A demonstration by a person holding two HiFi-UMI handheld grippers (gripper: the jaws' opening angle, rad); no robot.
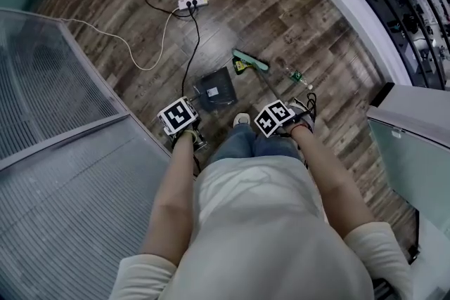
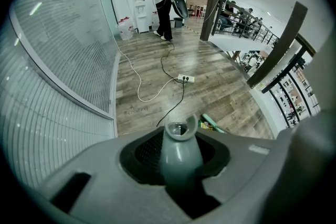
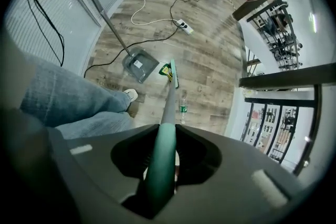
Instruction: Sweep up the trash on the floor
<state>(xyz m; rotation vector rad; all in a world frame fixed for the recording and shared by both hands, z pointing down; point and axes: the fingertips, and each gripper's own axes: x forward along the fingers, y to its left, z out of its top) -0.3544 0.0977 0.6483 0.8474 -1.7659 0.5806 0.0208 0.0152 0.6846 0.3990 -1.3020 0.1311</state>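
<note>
R gripper (image 3: pixel 160 176) clamps the broom (image 3: pixel 168 107) by its green handle. Its flat green head (image 1: pixel 251 60) rests on the wood floor (image 1: pixel 295 3) at 1 o'clock of the dark dustpan (image 1: pixel 214 88), beside a yellow-green wrapper (image 1: pixel 240 67). L gripper (image 2: pixel 178 165) is closed on the dustpan's grey handle (image 2: pixel 178 147). The clear bottle (image 1: pixel 295 75) lies at 4 o'clock of the head; its green label & the dustpan's white sticker are too small to read.

no legible text, labels or numbers

floor (image 1: pixel 281 3): wood-look planks, grained, soft sheen | dustpan handle (image 2: pixel 178 152): grey plastic, smooth, matt | broom handle (image 3: pixel 160 165): green, smooth, satin | bottle (image 3: pixel 183 107): clear plastic | jeans (image 3: pixel 68 97): blue denim cloth | glass wall (image 1: pixel 63 151): ribbed, translucent
</note>
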